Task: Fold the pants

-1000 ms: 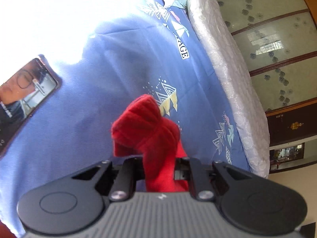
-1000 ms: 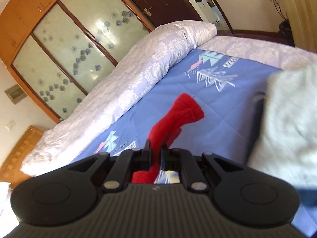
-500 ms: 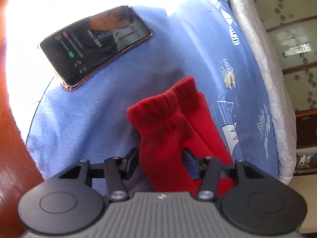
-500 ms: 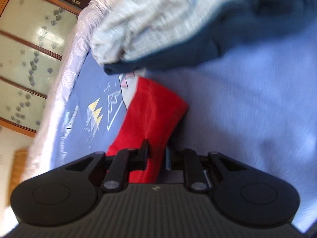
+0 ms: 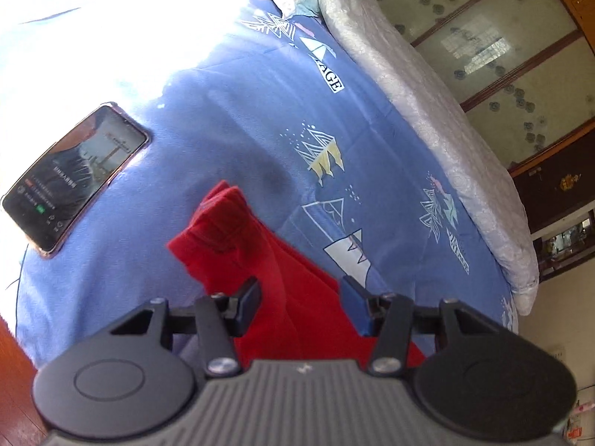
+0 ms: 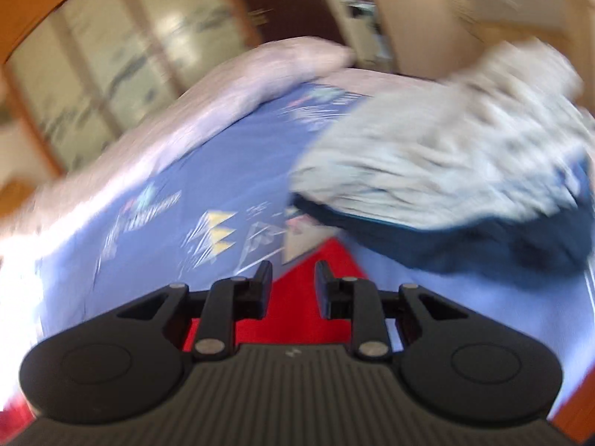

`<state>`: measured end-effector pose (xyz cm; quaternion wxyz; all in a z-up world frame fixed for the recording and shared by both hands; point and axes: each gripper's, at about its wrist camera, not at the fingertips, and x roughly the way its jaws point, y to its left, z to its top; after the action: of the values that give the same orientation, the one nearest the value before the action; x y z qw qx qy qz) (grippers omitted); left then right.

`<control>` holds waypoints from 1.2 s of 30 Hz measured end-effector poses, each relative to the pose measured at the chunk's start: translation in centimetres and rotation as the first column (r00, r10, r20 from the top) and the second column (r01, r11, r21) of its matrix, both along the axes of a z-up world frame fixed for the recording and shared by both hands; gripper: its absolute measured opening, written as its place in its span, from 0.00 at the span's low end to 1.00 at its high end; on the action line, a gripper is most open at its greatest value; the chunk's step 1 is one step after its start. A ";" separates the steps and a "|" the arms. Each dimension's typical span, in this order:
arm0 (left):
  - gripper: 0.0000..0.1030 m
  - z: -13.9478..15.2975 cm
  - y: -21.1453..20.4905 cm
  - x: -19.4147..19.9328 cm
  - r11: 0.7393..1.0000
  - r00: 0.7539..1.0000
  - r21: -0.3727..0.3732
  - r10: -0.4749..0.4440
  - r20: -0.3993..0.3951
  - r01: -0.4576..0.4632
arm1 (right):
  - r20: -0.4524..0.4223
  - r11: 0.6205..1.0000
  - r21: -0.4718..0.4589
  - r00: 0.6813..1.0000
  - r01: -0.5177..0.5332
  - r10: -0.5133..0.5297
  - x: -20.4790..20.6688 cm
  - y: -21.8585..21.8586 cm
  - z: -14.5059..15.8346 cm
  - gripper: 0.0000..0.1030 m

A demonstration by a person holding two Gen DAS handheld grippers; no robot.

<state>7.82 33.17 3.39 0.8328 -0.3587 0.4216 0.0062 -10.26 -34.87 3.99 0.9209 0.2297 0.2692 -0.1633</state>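
Looks about midway: red pants [image 5: 290, 297] lie doubled on the bed [image 5: 230, 141], both the left gripper [image 5: 300, 299] and right gripper [image 6: 292, 286] spread wide, holding nothing, more folds likely left.

one pair of red pants [image 5: 282, 297] is lying | one phone [image 5: 70, 176] is resting | one blue bedspread [image 5: 223, 119] is covering | one grey-and-navy garment [image 6: 446, 171] is sitting

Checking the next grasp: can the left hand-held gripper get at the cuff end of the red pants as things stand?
Probably yes. The left hand-held gripper is open, its fingers astride the red pants, and the cuff end lies just ahead on the blue bedspread with nothing over it. The phone sits off to the side, apart.
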 end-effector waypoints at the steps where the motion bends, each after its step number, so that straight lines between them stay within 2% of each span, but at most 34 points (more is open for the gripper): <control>1: 0.46 0.2 -0.2 0.2 1.000 1.000 0.006 0.012 0.008 -0.012 | -0.018 0.998 -0.037 0.999 -0.042 0.041 0.7 0.4 -0.1 0.28; 5: 0.46 0.3 1.4 -0.3 0.995 0.995 -0.026 0.093 0.028 -0.093 | -0.044 0.978 -0.053 0.979 -0.202 0.200 3.2 3.5 -0.6 0.28; 8: 0.45 -0.1 3.8 -1.8 0.987 0.987 0.003 0.162 0.016 -0.162 | -0.054 0.931 -0.026 0.931 -0.363 0.361 5.5 7.5 -1.2 0.28; 10: 0.44 -0.6 5.8 -3.3 0.976 0.976 0.008 0.216 -0.003 -0.216 | -0.071 0.884 -0.014 0.882 -0.467 0.465 7.3 11.0 -1.8 0.28; 14: 0.44 -1.4 8.9 -6.0 0.951 0.951 0.000 0.308 -0.020 -0.308 | -0.126 0.761 0.034 0.753 -0.648 0.646 10.5 18.5 -3.1 0.28; 16: 0.45 -1.4 9.1 -5.9 0.962 0.962 0.005 0.275 -0.006 -0.275 | -0.155 0.696 -0.047 0.693 -0.717 0.704 11.3 21.9 -3.3 0.28; 19: 0.45 -1.2 7.1 -4.1 0.989 0.989 0.002 0.149 0.012 -0.149 | -0.206 0.568 -0.174 0.594 -0.804 0.778 12.2 25.5 -3.2 0.33; 21: 0.45 -1.6 4.8 -2.5 0.999 0.999 -0.021 0.043 0.024 -0.042 | -0.235 0.514 -0.211 0.554 -0.831 0.799 13.6 26.5 -3.3 0.33; 23: 0.45 -2.5 2.3 -0.7 0.998 0.998 -0.042 -0.054 0.026 0.055 | -0.255 0.479 -0.192 0.515 -0.856 0.819 15.4 27.0 -3.4 0.36; 25: 0.45 -3.5 0.1 0.9 0.991 0.992 -0.052 -0.124 0.024 0.126 | -0.270 0.458 -0.096 0.466 -0.884 0.842 16.9 27.3 -4.1 0.39; 27: 0.45 -4.6 -1.7 2.3 0.982 0.985 -0.067 -0.175 0.002 0.175 | -0.290 0.441 -0.015 0.426 -0.898 0.857 17.6 27.4 -4.8 0.39; 28: 0.45 -5.2 -2.5 3.0 0.979 0.981 -0.073 -0.194 -0.010 0.192 | -0.304 0.431 0.007 0.409 -0.902 0.860 17.8 27.6 -5.2 0.30; 29: 0.45 -5.7 -3.1 3.5 0.976 0.978 -0.074 -0.207 -0.019 0.205 | -0.313 0.422 0.021 0.395 -0.906 0.864 17.7 27.7 -5.5 0.05; 30: 0.45 -6.1 -3.6 3.9 0.974 0.976 -0.075 -0.216 -0.026 0.214 | -0.313 0.413 0.027 0.384 -0.910 0.869 17.4 27.9 -5.6 0.05; 32: 0.45 -6.9 -4.4 4.6 0.972 0.973 -0.072 -0.226 -0.043 0.222 | -0.292 0.418 -0.035 0.409 -0.908 0.864 16.3 27.9 -4.9 0.04; 33: 0.45 -7.4 -4.7 4.9 0.973 0.972 -0.062 -0.227 -0.053 0.224 | -0.284 0.428 -0.076 0.430 -0.901 0.857 16.0 28.0 -4.5 0.04; 36: 0.45 -8.4 -5.3 5.7 0.975 0.973 -0.023 -0.224 -0.059 0.223 | -0.247 0.498 -0.165 0.525 -0.851 0.815 16.7 28.3 -3.9 0.04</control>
<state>13.55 27.83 -5.03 0.8120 -0.3156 0.4844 -0.0799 6.46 -6.59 0.10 0.8858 -0.0660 0.3841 0.2520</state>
